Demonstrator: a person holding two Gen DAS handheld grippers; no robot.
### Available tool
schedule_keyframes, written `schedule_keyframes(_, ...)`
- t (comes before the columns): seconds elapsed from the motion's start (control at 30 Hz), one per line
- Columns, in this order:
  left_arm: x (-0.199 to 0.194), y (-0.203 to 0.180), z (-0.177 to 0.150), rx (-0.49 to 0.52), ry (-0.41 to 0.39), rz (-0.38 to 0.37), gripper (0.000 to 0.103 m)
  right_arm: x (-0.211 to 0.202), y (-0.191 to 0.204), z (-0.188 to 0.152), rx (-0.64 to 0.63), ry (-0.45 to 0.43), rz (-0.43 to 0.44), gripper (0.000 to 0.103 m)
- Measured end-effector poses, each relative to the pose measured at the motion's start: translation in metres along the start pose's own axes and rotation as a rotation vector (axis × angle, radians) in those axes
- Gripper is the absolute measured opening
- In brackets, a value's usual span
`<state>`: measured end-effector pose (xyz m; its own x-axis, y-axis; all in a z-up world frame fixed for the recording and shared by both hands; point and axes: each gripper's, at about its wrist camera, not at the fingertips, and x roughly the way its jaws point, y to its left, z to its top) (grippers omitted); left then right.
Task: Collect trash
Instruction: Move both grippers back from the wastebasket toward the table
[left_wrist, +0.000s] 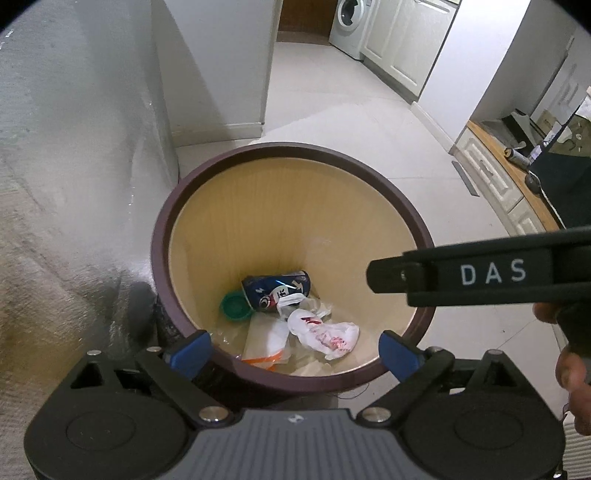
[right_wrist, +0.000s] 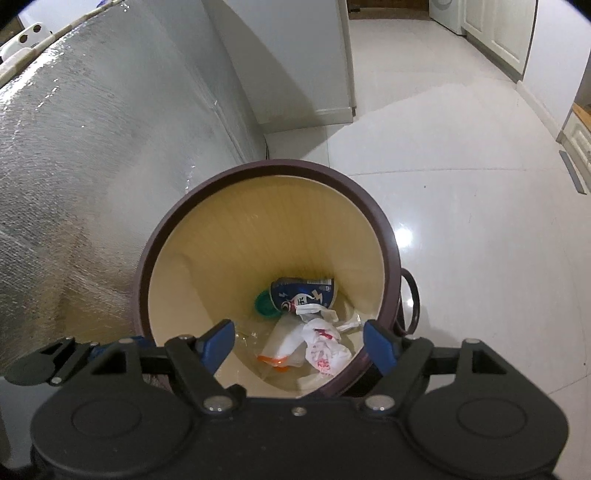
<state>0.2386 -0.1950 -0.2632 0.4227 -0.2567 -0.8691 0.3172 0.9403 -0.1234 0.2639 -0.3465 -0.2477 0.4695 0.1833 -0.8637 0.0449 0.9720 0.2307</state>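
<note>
A round bin (left_wrist: 284, 149) with a brown rim and cream inside stands on the floor below both grippers. At its bottom lie a blue drink can (left_wrist: 277, 290), a green cap (left_wrist: 234, 304), a crumpled white wrapper with red print (left_wrist: 325, 334) and a clear bag with an orange strip (left_wrist: 264, 343). My left gripper (left_wrist: 295, 352) hangs open over the near rim, nothing between its blue pads. My right gripper (right_wrist: 299, 345) is open too, empty, above the bin (right_wrist: 273, 164), the can (right_wrist: 303, 291) and the wrapper (right_wrist: 325, 350). Its black body marked DAS (left_wrist: 480, 273) crosses the left wrist view.
A silver foil-covered surface (right_wrist: 74, 166) rises left of the bin. Glossy white floor tiles (right_wrist: 461, 221) spread to the right. A white cabinet (left_wrist: 221, 66), a washing machine (left_wrist: 351, 26) and a cluttered wooden counter (left_wrist: 517, 162) stand farther off. A hand (left_wrist: 576, 387) shows at the right edge.
</note>
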Motion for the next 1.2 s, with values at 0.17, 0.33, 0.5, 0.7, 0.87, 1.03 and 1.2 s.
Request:
schedule_keyframes(0.17,-0.012,0.004,-0.003,-0.016,-0.006,0.011,0.098,-0.009,0.002,-0.005,-0.002,-0.016,-0.006,0.078)
schedule_keyframes(0.33,-0.027,0.008,-0.005,-0.042,-0.019,0.017,0.103,-0.024,0.004,-0.013,-0.010,-0.039,-0.008,0.084)
schedule_keyframes(0.5,-0.039,0.010,-0.012,-0.049,-0.020,0.035,0.103,-0.041,0.002,-0.021,-0.012,-0.061,-0.010,0.090)
schedule_keyframes(0.7,-0.051,0.014,-0.018,-0.063,-0.019,0.051,0.103,-0.060,-0.003,-0.033,-0.007,-0.099,-0.024,0.099)
schedule_keyframes(0.87,-0.063,0.018,-0.021,-0.089,-0.031,0.075,0.103,-0.071,-0.006,-0.044,0.001,-0.129,-0.046,0.100)
schedule_keyframes(1.03,-0.079,0.023,-0.025,-0.120,-0.052,0.093,0.103,-0.084,-0.009,-0.052,0.003,-0.150,-0.066,0.103)
schedule_keyframes(1.2,-0.098,0.022,-0.028,-0.126,-0.087,0.097,0.103,-0.097,-0.009,-0.062,-0.003,-0.176,-0.072,0.103)
